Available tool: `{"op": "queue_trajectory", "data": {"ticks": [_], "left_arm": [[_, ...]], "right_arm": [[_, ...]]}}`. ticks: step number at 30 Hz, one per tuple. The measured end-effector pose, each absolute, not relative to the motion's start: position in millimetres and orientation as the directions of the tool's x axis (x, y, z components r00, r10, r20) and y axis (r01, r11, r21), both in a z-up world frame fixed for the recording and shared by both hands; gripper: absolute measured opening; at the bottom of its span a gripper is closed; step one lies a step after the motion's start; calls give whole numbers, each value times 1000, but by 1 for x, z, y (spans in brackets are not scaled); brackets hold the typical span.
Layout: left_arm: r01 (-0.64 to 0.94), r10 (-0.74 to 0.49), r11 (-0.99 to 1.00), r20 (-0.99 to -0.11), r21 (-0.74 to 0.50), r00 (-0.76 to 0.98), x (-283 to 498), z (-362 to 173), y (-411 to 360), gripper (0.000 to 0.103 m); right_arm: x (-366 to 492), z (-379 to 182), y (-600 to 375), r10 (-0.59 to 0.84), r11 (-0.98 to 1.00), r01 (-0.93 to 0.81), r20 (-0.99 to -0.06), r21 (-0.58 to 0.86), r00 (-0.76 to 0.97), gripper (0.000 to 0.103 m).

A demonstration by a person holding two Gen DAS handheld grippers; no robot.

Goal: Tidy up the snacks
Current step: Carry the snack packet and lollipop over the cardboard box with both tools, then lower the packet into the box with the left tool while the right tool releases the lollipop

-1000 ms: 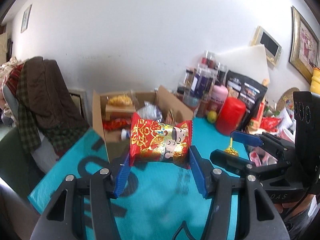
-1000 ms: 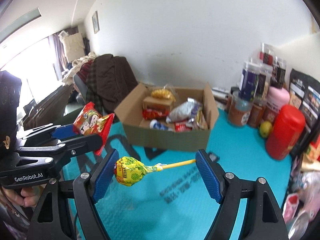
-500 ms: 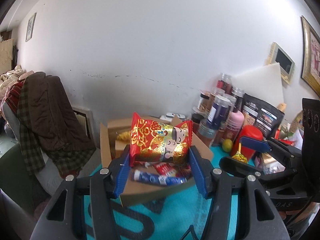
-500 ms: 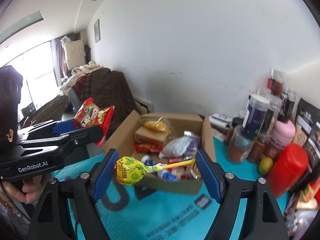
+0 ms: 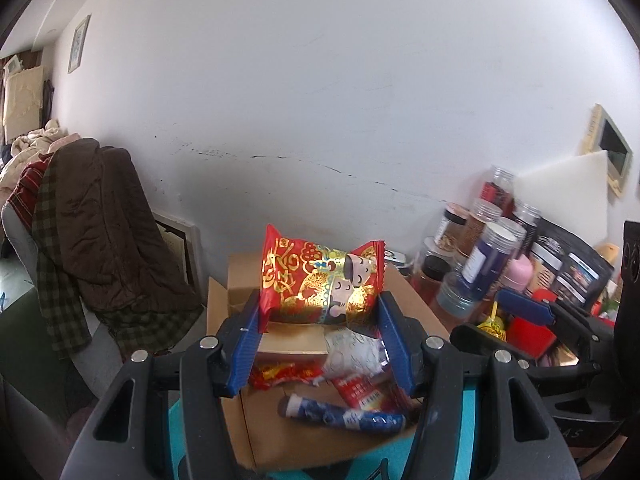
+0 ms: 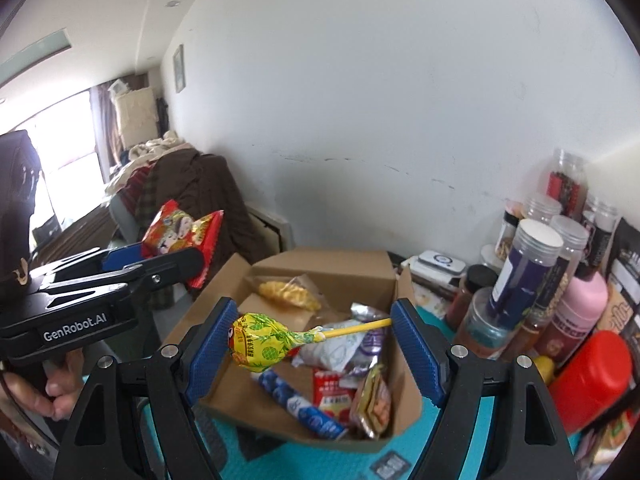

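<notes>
Over the box: both grippers are hovering above the open cardboard box (image 6: 328, 280) on the teal counter (image 6: 472, 440), each carrying one snack.
Left gripper (image 5: 320, 332): its jaws are clamping the red-and-gold snack packet (image 5: 320, 280) by its two side edges, holding it upright above the box.
Right gripper (image 6: 312, 336): its jaws are pinching the lollipop (image 6: 264, 340) end to end, the yellow wrapped head against one pad and the stick tip against the other.
Packet handling: it is looking light, puffy and crinkly; the foil is likely slippery, so the sealed side seams are seeming the safest hold, and a hard squeeze could crush the contents.
Lollipop handling: it is looking light and stiff but brittle, with a thin stick; spanning it lengthwise is appearing precarious, so a grip across the head would probably be steadier.
Box contents: a blue tube (image 6: 304, 408), a silver bag (image 6: 344, 348) and a yellow snack bag (image 6: 288, 296) are already lying inside.
Next step: releasing each item into free space in the box is seeming due.
</notes>
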State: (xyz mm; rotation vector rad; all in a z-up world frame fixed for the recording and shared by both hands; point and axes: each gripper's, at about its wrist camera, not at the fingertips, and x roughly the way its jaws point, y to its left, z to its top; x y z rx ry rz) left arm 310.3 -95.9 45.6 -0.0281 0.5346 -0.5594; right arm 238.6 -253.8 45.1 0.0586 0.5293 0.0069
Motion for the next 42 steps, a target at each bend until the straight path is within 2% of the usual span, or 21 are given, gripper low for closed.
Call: {"op": "queue_trajectory", "data": {"ticks": [7, 12, 28, 33, 42], "left_arm": [[437, -457, 884, -497, -163, 738, 344, 33, -106, 55], [395, -394, 911, -532, -118, 750, 365, 21, -119, 55], [410, -328, 912, -657, -31, 679, 388, -29, -149, 55], [419, -322, 908, -669, -18, 670, 390, -34, -155, 55], [419, -306, 908, -726, -26, 616, 399, -48, -159, 55]], "right_arm": [[278, 27, -276, 18, 993, 47, -533, 108, 846, 80], [296, 13, -280, 35, 992, 37, -559, 117, 828, 80], [327, -38, -292, 65, 991, 29, -671, 129, 739, 80], [335, -51, -288, 63, 993, 26, -710, 113, 701, 80], [338, -54, -291, 81, 990, 27, -726, 136, 683, 81]]}}
